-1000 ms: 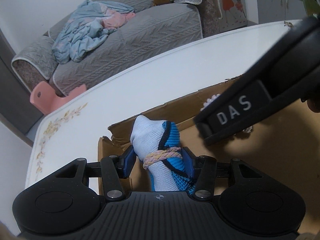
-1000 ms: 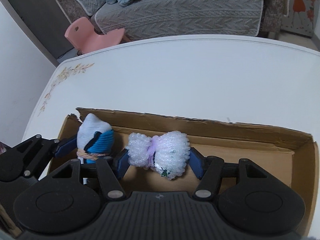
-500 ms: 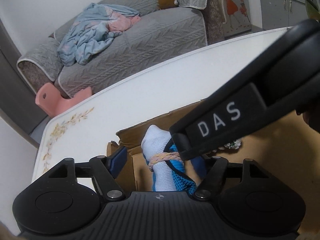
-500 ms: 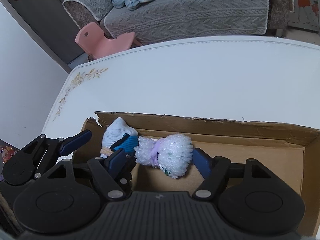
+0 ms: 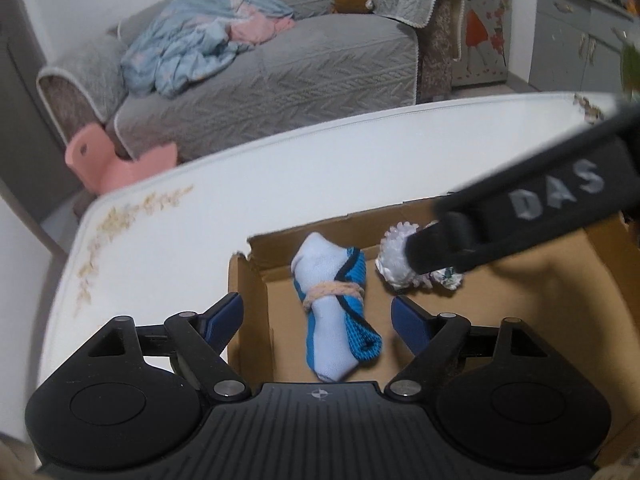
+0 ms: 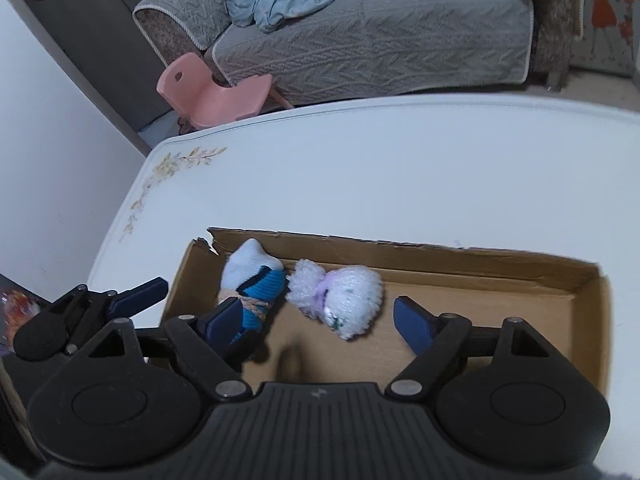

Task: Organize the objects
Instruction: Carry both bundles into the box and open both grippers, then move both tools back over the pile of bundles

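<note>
One box point(image 6: 420, 258) on the bench point(image 6: 360, 168) holds two sock bundles point(image 5: 334, 306) point(image 6: 340, 300). Two hand-held grippers point(image 5: 316, 316) point(image 6: 316, 318), jaws opening, grasp nothing.

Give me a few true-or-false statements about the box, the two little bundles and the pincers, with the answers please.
1. The blue and white sock roll lies inside the cardboard box. True.
2. The left gripper is clamped on the sock roll. False: its jaws are opening and the pads stand clear of the roll, which lies between them.
3. A fluffy white bundle lies beside the sock roll in the box. True.
4. The right gripper has lifted the fluffy bundle out of the box. False: the bundle rests on the box floor, and those jaws are opening too.
5. The box sits on a grey carpet. False: it sits on a white table.
</note>
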`<control>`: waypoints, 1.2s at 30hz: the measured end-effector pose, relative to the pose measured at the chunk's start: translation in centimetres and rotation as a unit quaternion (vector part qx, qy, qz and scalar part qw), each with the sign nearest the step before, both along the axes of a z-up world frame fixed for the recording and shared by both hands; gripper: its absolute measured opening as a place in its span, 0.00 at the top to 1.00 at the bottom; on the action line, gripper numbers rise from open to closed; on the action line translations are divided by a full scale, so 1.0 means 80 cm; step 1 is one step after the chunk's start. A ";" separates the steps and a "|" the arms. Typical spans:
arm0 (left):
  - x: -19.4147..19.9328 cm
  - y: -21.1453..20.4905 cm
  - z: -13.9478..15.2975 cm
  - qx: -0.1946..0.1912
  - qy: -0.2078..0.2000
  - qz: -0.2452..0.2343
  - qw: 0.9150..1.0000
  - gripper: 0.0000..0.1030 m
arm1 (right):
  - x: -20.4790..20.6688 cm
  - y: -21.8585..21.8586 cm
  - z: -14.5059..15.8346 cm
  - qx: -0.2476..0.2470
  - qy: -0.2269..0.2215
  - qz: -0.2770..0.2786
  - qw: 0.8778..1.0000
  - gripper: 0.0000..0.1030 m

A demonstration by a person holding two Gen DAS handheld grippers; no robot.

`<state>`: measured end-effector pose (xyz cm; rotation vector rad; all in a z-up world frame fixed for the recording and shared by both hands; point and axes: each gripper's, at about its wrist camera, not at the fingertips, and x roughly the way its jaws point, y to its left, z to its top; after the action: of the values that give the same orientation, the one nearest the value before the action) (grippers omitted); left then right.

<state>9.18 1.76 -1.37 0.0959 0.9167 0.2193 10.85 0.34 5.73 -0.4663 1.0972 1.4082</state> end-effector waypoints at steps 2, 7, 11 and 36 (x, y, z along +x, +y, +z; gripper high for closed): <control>-0.004 0.008 0.005 -0.024 -0.001 0.009 1.000 0.17 | -0.001 -0.005 0.005 0.000 -0.007 0.003 1.000 0.20; -0.018 0.021 0.019 -0.070 0.008 0.019 0.997 0.17 | -0.008 -0.012 0.012 -0.010 -0.037 0.012 0.999 0.16; -0.035 0.030 0.039 -0.087 0.003 0.030 0.996 0.17 | -0.016 -0.018 0.026 -0.012 -0.076 0.021 0.997 0.11; -0.198 -0.005 0.080 -0.120 -0.034 0.013 0.992 0.15 | -0.026 -0.168 0.057 0.022 -0.071 0.086 0.994 0.03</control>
<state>-6.65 1.38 5.06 -0.1466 0.8705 0.1348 8.75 -13.08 10.28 -0.6319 0.9268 1.5203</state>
